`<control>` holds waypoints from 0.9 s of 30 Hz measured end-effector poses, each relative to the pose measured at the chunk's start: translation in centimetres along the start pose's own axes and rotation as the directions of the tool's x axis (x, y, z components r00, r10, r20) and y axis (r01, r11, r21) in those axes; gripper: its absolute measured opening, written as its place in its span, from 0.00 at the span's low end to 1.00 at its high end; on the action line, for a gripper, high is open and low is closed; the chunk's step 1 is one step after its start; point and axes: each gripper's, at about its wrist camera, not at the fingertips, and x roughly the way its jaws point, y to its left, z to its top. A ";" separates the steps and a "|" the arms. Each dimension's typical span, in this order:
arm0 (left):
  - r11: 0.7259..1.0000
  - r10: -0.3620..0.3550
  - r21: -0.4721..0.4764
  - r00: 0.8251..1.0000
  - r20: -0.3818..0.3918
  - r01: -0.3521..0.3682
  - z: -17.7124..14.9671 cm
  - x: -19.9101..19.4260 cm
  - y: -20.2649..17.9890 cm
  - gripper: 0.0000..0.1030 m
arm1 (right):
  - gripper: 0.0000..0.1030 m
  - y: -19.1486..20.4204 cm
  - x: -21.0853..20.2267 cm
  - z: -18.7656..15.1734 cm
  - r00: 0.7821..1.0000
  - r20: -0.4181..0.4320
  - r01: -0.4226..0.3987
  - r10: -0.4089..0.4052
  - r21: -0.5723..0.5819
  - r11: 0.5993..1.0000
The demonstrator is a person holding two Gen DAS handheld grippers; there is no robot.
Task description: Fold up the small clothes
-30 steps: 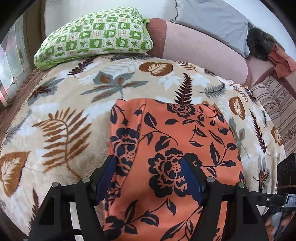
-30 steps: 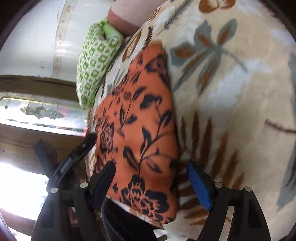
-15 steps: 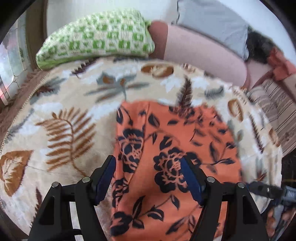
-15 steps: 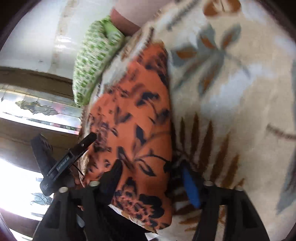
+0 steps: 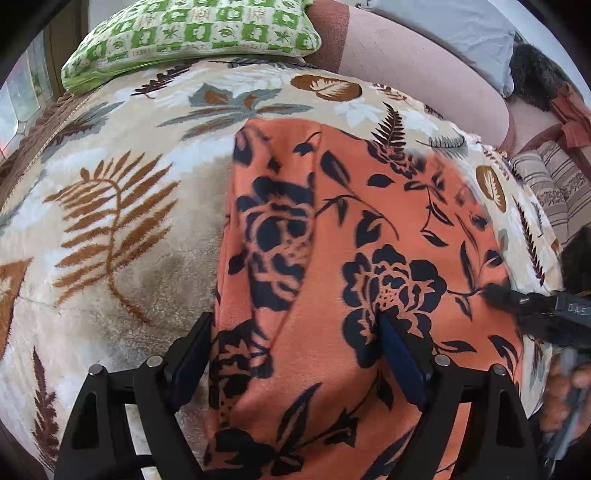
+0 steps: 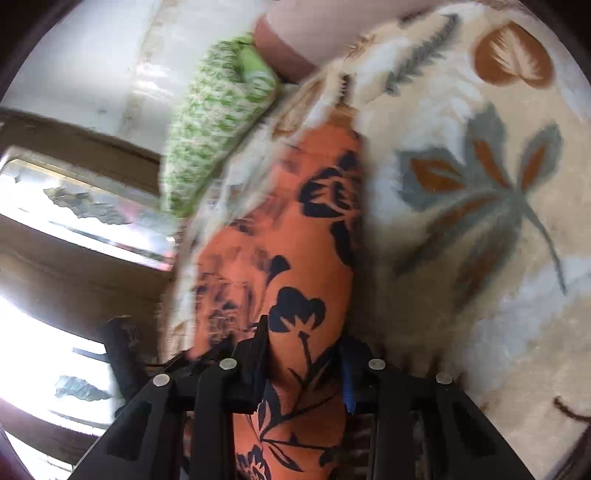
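Note:
An orange garment with dark floral print [image 5: 369, 229] lies folded lengthwise on a leaf-patterned blanket [image 5: 110, 221]. My left gripper [image 5: 294, 319] hovers low over its near end. Its jaws are opening wide; the left finger [image 5: 195, 343] sits at the cloth's left edge and the right finger [image 5: 399, 354] rests on the cloth. In the right wrist view the garment [image 6: 303, 258] runs away from me as a long strip. My right gripper [image 6: 303, 332] is closing on its near edge, and the fabric fills the gap between the pads. The right gripper's tip [image 5: 535, 310] also shows at the garment's right edge.
A green checked pillow [image 5: 192, 33] and a pink bolster [image 5: 417, 74] lie at the head of the bed, with a grey pillow [image 5: 443, 22] behind. Striped bedding [image 5: 554, 184] lies far right. A window [image 6: 74, 206] stands beyond the bed's left side.
The left gripper sank closer to the garment and its jaws widened. The right gripper slid onto the garment's edge and narrowed from wide open to closed around the fabric.

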 end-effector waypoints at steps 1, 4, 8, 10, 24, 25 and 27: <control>1.000 -0.002 -0.004 1.000 -0.001 0.002 0.1 -0.2 0.0 0.85 | 0.39 -0.9 -0.1 -0.2 0.999 0.011 -0.045 0.045 0.037 0.998; 0.999 -0.037 -0.026 0.999 0.022 0.037 -0.1 -2.3 0.4 0.84 | 0.72 0.4 -1.7 -0.9 0.997 0.055 -0.058 0.058 0.004 0.998; 0.999 -0.020 -0.036 0.995 0.094 0.023 -1.1 -4.9 1.2 0.84 | 0.76 1.9 -4.5 -1.8 0.987 0.152 0.068 -0.056 -0.076 0.995; 0.998 -0.005 -0.057 0.995 0.103 0.011 -1.9 -5.8 1.9 0.84 | 0.76 3.5 -6.6 -1.7 0.976 0.212 0.089 -0.059 -0.131 0.987; 0.968 -0.127 -0.210 0.991 0.045 0.134 -9.0 -5.3 7.6 0.67 | 0.77 6.5 -1.1 -3.2 0.999 0.044 -0.002 0.013 -0.234 0.972; 0.970 -0.131 -0.200 0.990 0.044 0.137 -9.1 -5.4 7.6 0.67 | 0.77 6.1 -1.1 -3.2 0.998 0.050 -0.027 0.039 -0.228 0.973; 0.972 -0.142 -0.184 0.989 0.036 0.146 -8.9 -5.7 7.4 0.66 | 0.77 5.9 -0.9 -2.8 0.998 0.038 -0.047 0.056 -0.207 0.977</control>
